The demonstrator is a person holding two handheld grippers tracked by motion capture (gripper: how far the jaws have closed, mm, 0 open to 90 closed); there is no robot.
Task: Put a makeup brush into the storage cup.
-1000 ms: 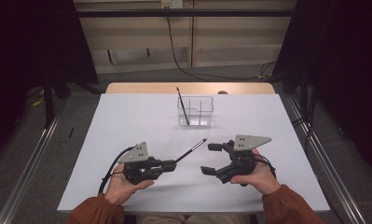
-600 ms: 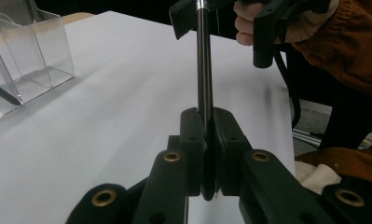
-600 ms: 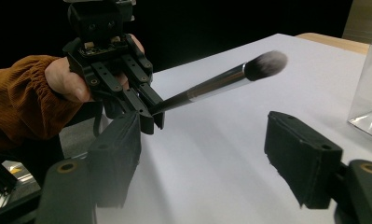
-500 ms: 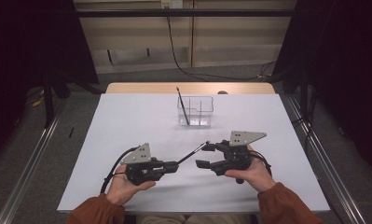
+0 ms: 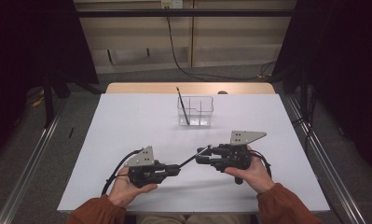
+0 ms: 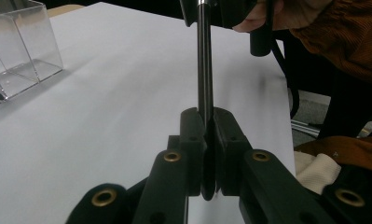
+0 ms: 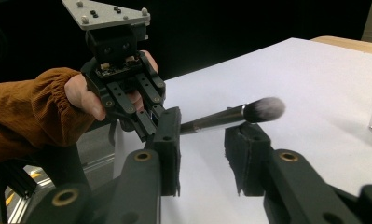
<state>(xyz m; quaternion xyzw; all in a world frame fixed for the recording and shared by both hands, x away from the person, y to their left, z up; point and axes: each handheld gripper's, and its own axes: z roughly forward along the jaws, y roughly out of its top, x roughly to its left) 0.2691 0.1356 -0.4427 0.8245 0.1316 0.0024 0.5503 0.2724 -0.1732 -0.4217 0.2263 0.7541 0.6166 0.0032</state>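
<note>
Left gripper [image 5: 176, 170] clenches the makeup brush [image 7: 230, 116] by its handle, presenting the bristle end between the parted jaws of the right gripper [image 7: 207, 154], apparently for handover.

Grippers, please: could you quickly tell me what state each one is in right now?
Left gripper: closed on the makeup brush, gripping its handle.
Right gripper: open, jaws on either side of the brush, not yet clamped.

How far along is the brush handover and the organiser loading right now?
Done: one dark brush stands in the clear organiser. In hand: the left gripper clamps the makeup brush, whose bristle end lies between the right gripper's open jaws. Left: closing, releasing, placing it.
</note>
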